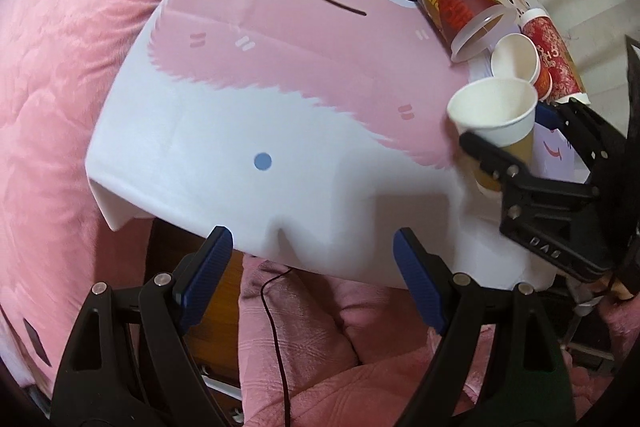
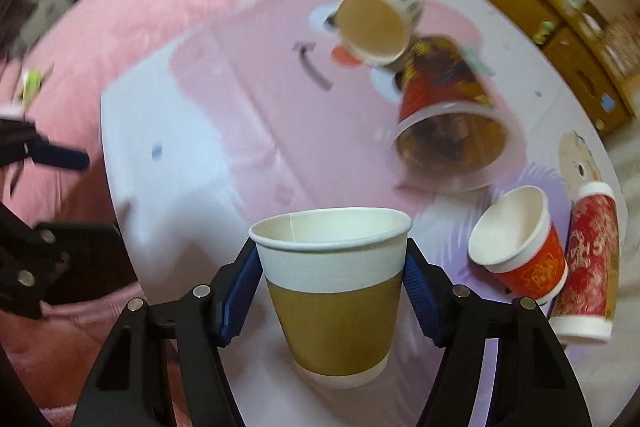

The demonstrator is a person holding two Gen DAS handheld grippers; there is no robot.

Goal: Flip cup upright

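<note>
The right gripper [image 2: 330,291] pinches the brown-banded cup [image 2: 332,291] mouth-up just above the table's [image 2: 180,187] near edge; the left gripper [image 1: 312,267] hangs spread and empty off that edge; released tilted, the cup could topple toward 2 red cups [image 2: 520,251] nearby.

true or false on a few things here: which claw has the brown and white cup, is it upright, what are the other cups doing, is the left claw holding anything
1. The right claw grips the brown and white cup. True.
2. That cup is upside down. False: its open rim faces up.
3. The left claw holds a red cup. False: it is open and empty, near the table's front edge.
4. The small red cup lies on its side. True.
5. The tall dark printed cup stands upright. False: it lies tipped over, mouth toward the camera.
</note>
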